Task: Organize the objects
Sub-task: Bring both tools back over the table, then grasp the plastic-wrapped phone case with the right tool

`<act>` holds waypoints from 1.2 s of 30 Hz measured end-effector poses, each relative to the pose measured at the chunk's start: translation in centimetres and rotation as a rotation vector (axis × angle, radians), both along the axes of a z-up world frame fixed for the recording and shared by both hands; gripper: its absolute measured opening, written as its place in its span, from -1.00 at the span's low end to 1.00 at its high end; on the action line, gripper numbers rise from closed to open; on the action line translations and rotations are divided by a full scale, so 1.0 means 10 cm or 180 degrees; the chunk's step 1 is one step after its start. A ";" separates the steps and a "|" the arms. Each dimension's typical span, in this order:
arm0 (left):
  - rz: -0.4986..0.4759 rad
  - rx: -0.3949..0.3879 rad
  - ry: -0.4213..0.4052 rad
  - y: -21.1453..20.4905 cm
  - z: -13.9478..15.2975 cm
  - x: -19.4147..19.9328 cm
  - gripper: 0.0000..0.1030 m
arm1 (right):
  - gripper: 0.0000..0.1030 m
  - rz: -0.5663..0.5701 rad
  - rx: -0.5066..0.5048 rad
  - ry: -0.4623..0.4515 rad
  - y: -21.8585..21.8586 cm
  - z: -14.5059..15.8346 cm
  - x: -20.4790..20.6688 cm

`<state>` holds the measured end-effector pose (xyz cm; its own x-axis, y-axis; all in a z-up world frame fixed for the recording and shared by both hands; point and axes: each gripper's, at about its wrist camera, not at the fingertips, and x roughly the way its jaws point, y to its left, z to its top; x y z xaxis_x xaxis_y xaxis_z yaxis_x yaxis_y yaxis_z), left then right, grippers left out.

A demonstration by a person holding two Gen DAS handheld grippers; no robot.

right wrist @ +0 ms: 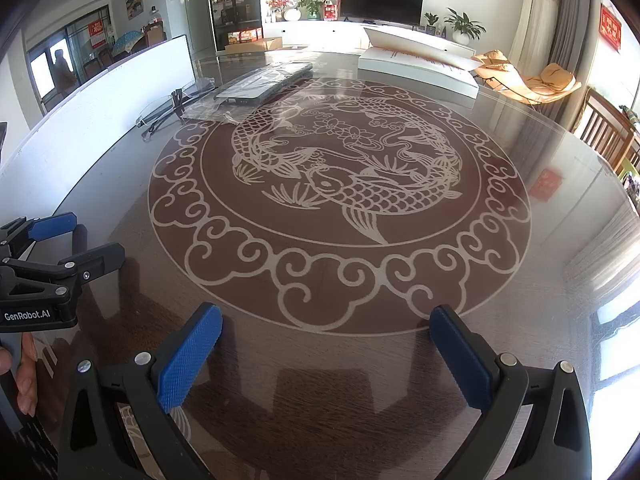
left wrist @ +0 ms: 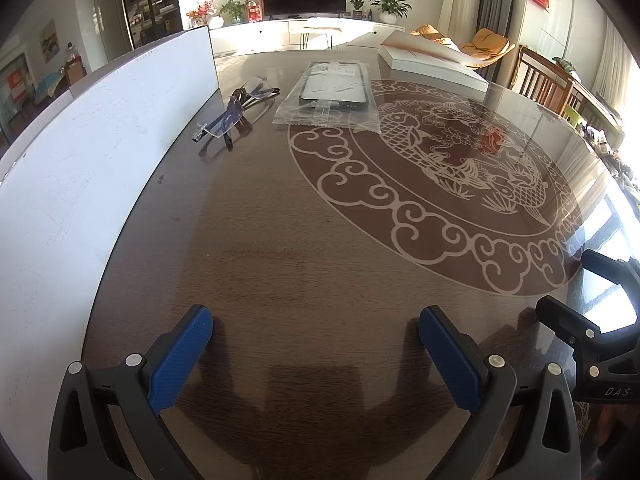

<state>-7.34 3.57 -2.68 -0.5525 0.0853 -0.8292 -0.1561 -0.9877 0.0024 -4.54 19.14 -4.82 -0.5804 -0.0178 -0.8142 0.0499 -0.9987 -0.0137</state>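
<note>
Glasses (left wrist: 236, 114) beside bagged phone case (left wrist: 334, 90), far ahead | left gripper (left wrist: 316, 330) (right gripper (right wrist: 326, 330) too) spread, empty

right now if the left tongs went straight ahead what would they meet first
Bare table first. The left tongs, open, aim between the glasses and the bagged phone case; the bag's near edge seems the likeliest contact, though depth is unclear.

The dark brown wood-grain desk (right wrist: 320, 360) bears a pale fish-and-cloud medallion (right wrist: 340, 200); the fingers (right wrist: 188, 356) carry knurled blue pads; the box (right wrist: 420, 68) is white.
</note>
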 end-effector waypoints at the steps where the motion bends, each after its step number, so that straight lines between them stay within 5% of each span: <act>1: -0.0002 0.0000 -0.0001 0.00 0.00 0.00 1.00 | 1.00 0.0000 0.0000 0.0000 0.00 0.00 0.00; 14: 0.0046 -0.0003 0.0000 -0.03 0.01 0.03 1.00 | 1.00 0.0000 0.0000 0.0000 0.00 0.00 0.00; 27: 0.0638 0.0007 0.0003 -0.43 0.01 0.03 1.00 | 1.00 0.0039 -0.0008 -0.0072 -0.01 0.01 -0.04; 30: 0.0648 -0.0001 0.0009 -0.43 0.00 0.03 1.00 | 1.00 0.0292 -0.0040 -0.0251 -0.11 0.10 -0.38; 32: 0.0651 -0.0001 0.0010 -0.42 0.00 0.03 1.00 | 1.00 0.0376 -0.0066 -0.0116 -0.22 0.29 -0.71; 36: 0.0645 0.0001 0.0007 -0.43 0.00 0.02 1.00 | 1.00 0.0370 -0.0268 -0.0115 -0.54 0.51 -1.72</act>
<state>-7.13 -0.70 -2.65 -0.5603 -0.0276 -0.8278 0.0458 -0.9989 0.0023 -21.72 13.70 0.29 -0.5408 -0.1522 -0.8273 0.1641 -0.9837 0.0737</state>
